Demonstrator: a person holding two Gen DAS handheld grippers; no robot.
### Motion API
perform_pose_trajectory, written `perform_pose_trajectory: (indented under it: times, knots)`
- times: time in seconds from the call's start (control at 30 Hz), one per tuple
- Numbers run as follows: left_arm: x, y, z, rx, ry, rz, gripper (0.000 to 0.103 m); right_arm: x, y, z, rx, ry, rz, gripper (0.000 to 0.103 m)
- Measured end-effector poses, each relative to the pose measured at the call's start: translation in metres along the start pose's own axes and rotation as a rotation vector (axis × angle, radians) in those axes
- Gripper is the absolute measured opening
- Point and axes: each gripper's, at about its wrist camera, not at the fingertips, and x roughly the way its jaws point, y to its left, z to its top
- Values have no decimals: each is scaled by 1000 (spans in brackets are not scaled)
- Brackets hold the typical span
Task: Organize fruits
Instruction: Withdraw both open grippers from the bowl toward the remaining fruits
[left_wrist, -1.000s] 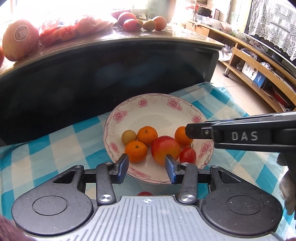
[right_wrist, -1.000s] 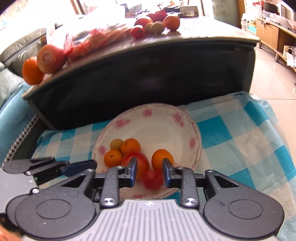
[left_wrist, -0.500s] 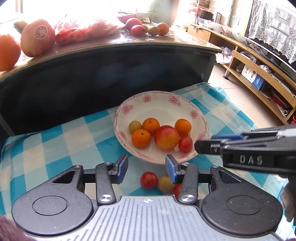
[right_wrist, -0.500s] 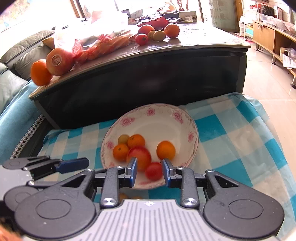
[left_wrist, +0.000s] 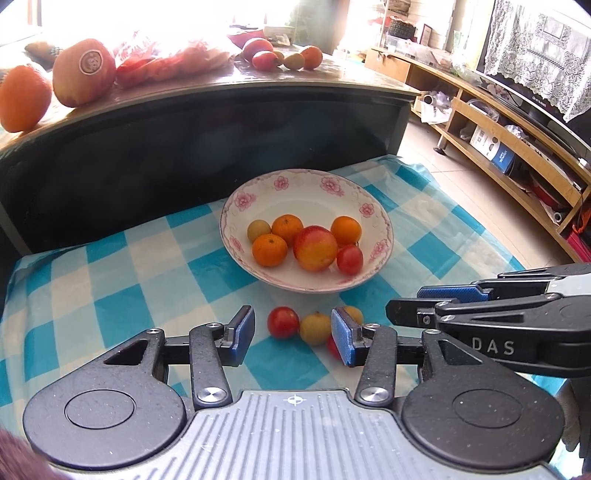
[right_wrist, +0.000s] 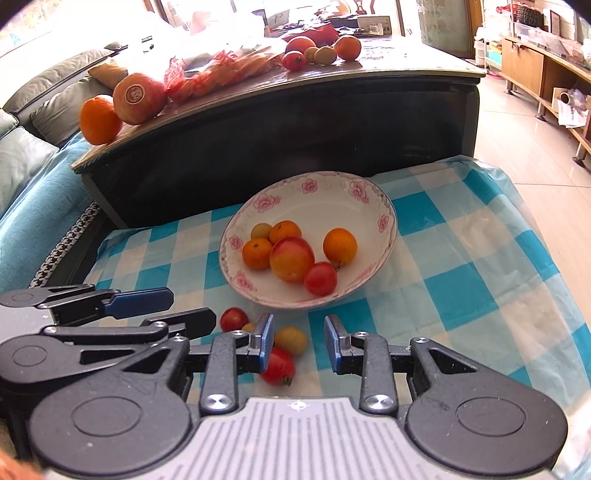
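Left wrist view: left gripper (left_wrist: 292, 334) has its jaws part open with nothing held. Loose fruit sits on the checked cloth (left_wrist: 110, 280), just beyond and below the fingertips: red tomato (left_wrist: 283, 322) and yellow fruit (left_wrist: 314, 328) in the gap line, a second yellow one (left_wrist: 355, 314) and a red one (left_wrist: 333, 347) half hidden behind the right pad. All four are round, so there's no long axis to align with.

Bowl (left_wrist: 236, 206) is farther out, dead ahead, holding three oranges, a red-yellow apple (left_wrist: 315, 248), a small yellow-green fruit and a tomato.

Right wrist view: right gripper (right_wrist: 299, 343) has a narrow gap between its pads, empty. The cluster lies left of its centreline: yellow fruit (right_wrist: 291, 340) just inside the left pad, red tomato (right_wrist: 277, 366) under that pad, another tomato (right_wrist: 233, 319) further left, beside the left gripper's fingers (right_wrist: 140, 302).

Judgement: left gripper is better lined up. Red tomato and yellow fruit are nearly centred between its pads, so it needs only a short drop forward. Right gripper would have to shift left and open wider first. Risks: the fruits touch, so closing on one may push its neighbour into a roll, and the two grippers are close together there.
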Motion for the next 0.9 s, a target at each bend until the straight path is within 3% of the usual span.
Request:
perform_pose_trajectory:
  times: [0.9]
  knots:
    - [11, 6, -32, 10, 97, 15, 62, 12, 4, -24, -4, 68, -3, 37]
